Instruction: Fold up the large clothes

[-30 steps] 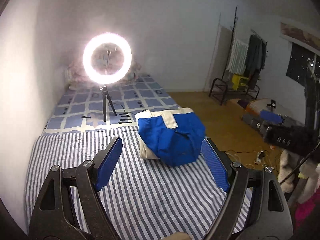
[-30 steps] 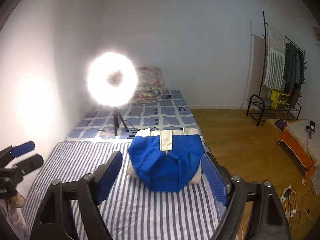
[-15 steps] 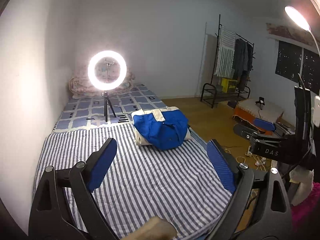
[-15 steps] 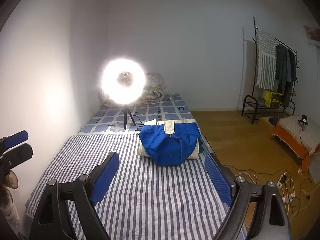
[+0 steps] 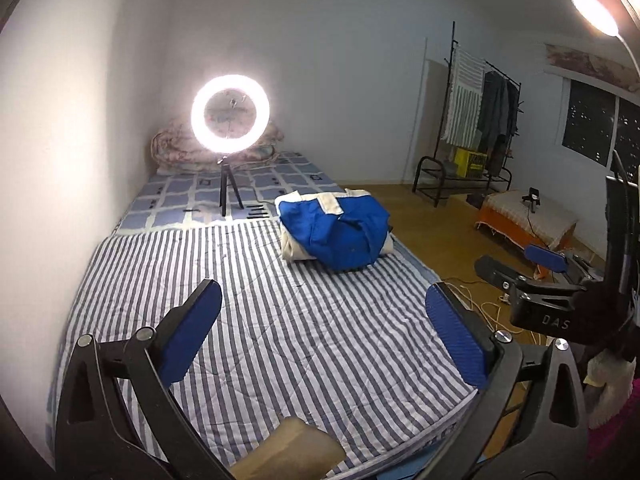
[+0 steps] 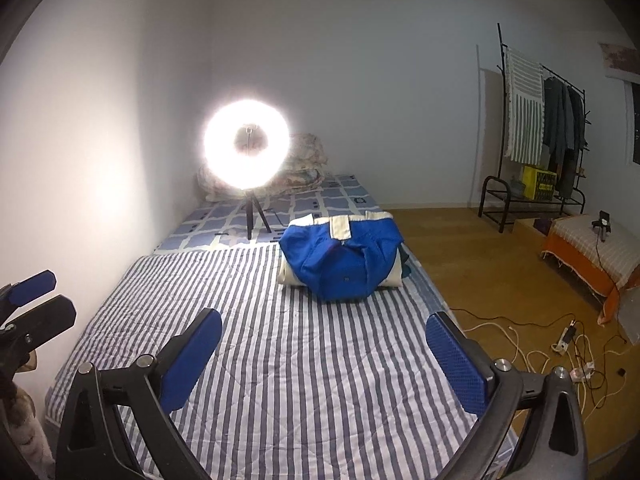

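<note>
A folded blue and cream garment [image 5: 335,235] lies on the striped bedspread [image 5: 280,328] toward the bed's far right side; it also shows in the right wrist view [image 6: 343,257]. My left gripper [image 5: 324,336] is open and empty, held well back from the garment above the bed's near end. My right gripper [image 6: 324,354] is open and empty, also far short of the garment. The right gripper shows at the right edge of the left wrist view [image 5: 532,276], and the left gripper at the left edge of the right wrist view [image 6: 34,308].
A lit ring light on a small tripod [image 5: 230,120] stands on the bed behind the garment. Rolled bedding [image 6: 304,168] lies at the far wall. A clothes rack [image 6: 540,140], a low orange-skirted bench [image 6: 596,248] and floor cables [image 6: 552,344] are to the right.
Both grippers have pulled back and up from the garment, which now looks smaller and farther away. The garment stays put on the bed. Both stay open.
</note>
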`<state>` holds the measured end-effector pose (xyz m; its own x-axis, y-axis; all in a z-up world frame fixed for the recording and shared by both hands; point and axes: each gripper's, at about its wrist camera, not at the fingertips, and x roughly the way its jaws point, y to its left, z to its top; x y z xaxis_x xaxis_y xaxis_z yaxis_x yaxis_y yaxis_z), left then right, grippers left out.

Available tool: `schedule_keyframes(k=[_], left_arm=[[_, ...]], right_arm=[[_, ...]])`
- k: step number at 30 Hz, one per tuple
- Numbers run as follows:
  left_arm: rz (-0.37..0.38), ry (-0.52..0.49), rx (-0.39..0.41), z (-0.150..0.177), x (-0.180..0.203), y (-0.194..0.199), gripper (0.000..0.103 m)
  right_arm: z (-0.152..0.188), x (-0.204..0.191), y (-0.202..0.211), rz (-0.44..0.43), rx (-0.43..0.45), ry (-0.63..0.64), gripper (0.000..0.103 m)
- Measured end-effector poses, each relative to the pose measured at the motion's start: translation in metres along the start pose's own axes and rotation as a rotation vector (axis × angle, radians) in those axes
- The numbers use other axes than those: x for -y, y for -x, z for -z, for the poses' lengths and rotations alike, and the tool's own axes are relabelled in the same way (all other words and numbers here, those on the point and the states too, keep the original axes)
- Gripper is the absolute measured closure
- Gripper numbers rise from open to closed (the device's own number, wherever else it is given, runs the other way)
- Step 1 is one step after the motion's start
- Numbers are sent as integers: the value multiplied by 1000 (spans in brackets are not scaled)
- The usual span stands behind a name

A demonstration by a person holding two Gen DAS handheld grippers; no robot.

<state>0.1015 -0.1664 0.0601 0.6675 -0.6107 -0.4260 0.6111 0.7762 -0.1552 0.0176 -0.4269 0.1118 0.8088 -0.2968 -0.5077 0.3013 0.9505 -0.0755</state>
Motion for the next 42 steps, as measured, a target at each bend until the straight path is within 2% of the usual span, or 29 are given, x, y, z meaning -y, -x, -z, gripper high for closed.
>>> schedule_keyframes(k=[5,12,28,42], left_arm=[[-57,-36,-49,19,-7,-20,0],[-90,-31,-88,32,-18,-34,0],[-134,-33,-77,35,-23,-30,0],[-144,-39,-80,36,-22,-30,0]], right_arm=[[11,-4,-14,12,-17,-2,0],[19,-7,-29,12,-33,-30,0],[26,-7,-45,21,-67,-38,0],[27,0,-46,21,-72,-65,0]])
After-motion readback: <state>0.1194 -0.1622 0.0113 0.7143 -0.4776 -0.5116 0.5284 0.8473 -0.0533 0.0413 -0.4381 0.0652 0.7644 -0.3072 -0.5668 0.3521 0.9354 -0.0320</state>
